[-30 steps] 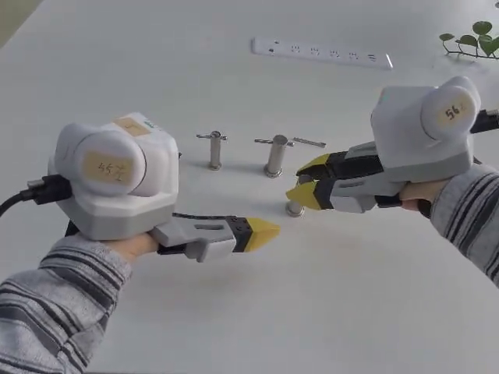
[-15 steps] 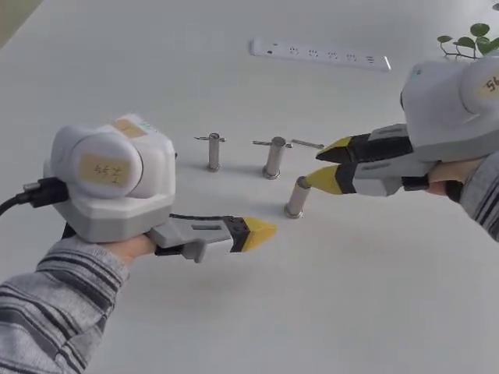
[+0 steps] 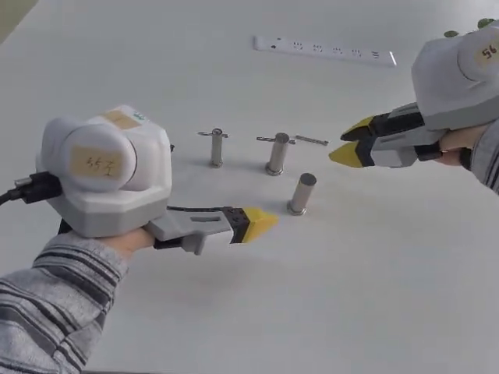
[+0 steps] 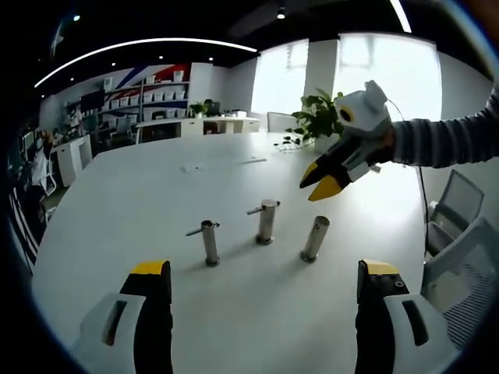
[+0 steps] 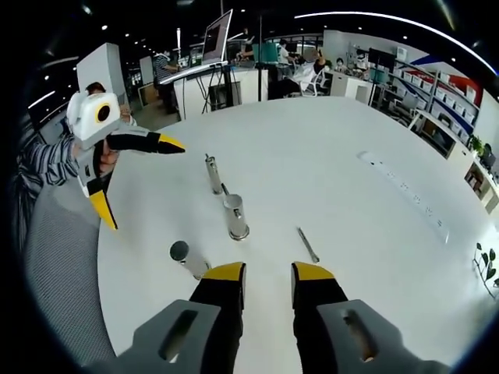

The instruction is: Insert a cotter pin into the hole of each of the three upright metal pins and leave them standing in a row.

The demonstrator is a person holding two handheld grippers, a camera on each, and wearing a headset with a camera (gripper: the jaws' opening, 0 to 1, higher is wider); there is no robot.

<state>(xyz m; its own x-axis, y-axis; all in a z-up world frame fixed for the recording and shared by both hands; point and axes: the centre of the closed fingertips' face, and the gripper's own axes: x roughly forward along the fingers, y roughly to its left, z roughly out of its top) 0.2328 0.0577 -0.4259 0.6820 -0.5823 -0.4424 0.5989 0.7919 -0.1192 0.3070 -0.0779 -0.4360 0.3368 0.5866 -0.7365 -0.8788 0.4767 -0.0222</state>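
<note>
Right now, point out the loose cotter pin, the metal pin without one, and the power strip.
loose cotter pin (image 3: 310, 141), head view, middle of its shaft.
bare metal pin (image 3: 301, 195), head view, middle of its side.
power strip (image 3: 323, 50), head view, middle of its top.

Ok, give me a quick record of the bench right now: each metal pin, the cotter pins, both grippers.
left metal pin: upright, cotter pin through its top
middle metal pin: upright, cotter pin through its top
third metal pin: standing, no cotter pin, nearer the person than the other two
loose cotter pin: flat on the table, beside the middle metal pin
left gripper: open, empty
right gripper: open, empty, above the table
</note>
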